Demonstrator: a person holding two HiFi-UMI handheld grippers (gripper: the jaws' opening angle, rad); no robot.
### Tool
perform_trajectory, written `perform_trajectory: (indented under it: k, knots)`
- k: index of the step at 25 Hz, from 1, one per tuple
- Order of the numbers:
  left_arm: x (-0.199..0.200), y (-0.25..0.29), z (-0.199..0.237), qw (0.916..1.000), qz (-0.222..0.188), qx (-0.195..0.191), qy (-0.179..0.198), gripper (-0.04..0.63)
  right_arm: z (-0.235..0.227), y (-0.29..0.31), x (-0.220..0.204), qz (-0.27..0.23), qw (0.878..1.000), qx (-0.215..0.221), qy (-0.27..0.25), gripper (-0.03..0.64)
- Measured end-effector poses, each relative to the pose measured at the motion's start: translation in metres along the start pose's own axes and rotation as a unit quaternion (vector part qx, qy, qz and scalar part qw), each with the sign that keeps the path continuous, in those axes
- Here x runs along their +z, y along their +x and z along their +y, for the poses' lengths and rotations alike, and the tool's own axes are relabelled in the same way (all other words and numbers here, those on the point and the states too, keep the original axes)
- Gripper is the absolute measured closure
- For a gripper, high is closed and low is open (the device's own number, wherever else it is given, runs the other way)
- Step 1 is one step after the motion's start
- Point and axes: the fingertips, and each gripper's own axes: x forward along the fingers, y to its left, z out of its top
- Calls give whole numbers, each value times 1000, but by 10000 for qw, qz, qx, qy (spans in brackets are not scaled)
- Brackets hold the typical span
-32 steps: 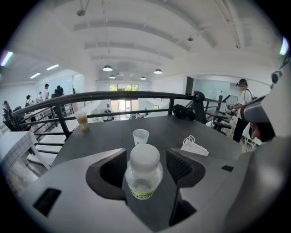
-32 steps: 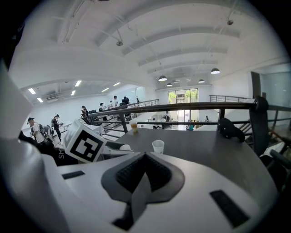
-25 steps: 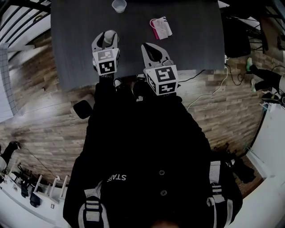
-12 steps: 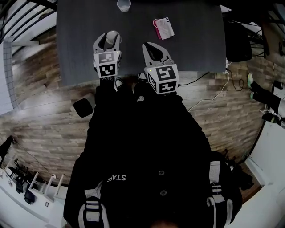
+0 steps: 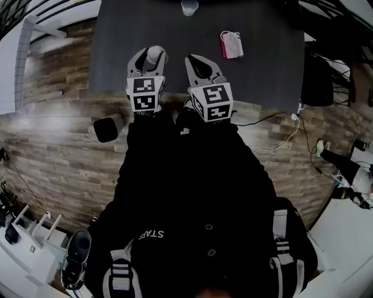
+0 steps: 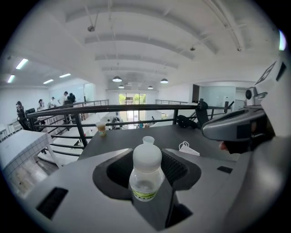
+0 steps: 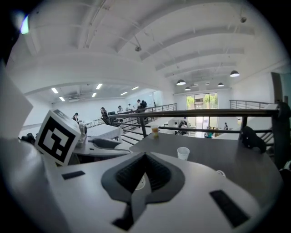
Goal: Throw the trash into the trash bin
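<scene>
Wood-plank flooring (image 5: pixel 58 157) runs under a dark grey table (image 5: pixel 262 70), and in the left gripper view a black railing (image 6: pixel 136 108) crosses behind the table in a bright open hall with a white ceiling. The left gripper (image 6: pixel 148 157) is clamped on a clear plastic bottle (image 6: pixel 145 179) with a white cap and a yellow-green label band. The bottle stands upright between the two dark pads, which touch it on either side. In the head view this gripper hangs over the table near its front edge, with the bottle's pale cap showing between the jaws. The right gripper (image 7: pixel 145 154) is just beside it at the same height, over the same front strip of table. Its jaws are drawn together at the tips and nothing is pinched there. Each gripper's marker cube sits at the table's near edge, close against the person's black jacket (image 5: pixel 192 192). Farther back on the table, a small white cup (image 5: pixel 189 7) stands upright near the far edge. A white face mask (image 5: pixel 232 44) with a pink side lies flat to the right of it, well apart from both grippers. A drink cup (image 6: pixel 101 128) stands at the table's far left corner by the railing. A white cable (image 5: pixel 274 137) trails across the floor on the right.
</scene>
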Motion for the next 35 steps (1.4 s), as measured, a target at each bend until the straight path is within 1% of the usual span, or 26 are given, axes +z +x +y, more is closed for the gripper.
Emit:
perform_trajectory:
  k: [5, 8, 12, 19, 23, 27, 31, 35]
  knots:
    - [-7, -41, 13, 9997, -38, 230, -100, 403, 38, 8, 3, 3, 9989, 440, -188, 603]
    - [-17, -69, 33, 9978, -23, 591, -294, 403, 71, 18, 6, 44, 9954, 881, -366, 603]
    - [-37, -105, 73, 9934, -29, 1004, -546, 403, 127, 40, 8, 117, 9887, 1370, -597, 603]
    - [-77, -172, 133, 9819, -18, 1607, -999, 403, 220, 66, 4, 293, 9731, 2067, -977, 603]
    - [-103, -210, 171, 9727, 7, 1965, -1233, 403, 275, 83, -2, 388, 9625, 2434, -1137, 603]
    - [-129, -246, 208, 9617, 21, 2320, -1458, 403, 331, 102, -12, 483, 9500, 2805, -1285, 603]
    - [-165, -287, 240, 9466, 86, 2732, -1711, 403, 390, 116, -26, 595, 9342, 3199, -1465, 603]
    - [-203, -319, 266, 9312, 165, 3062, -1969, 403, 438, 128, -43, 742, 9198, 3487, -1636, 603]
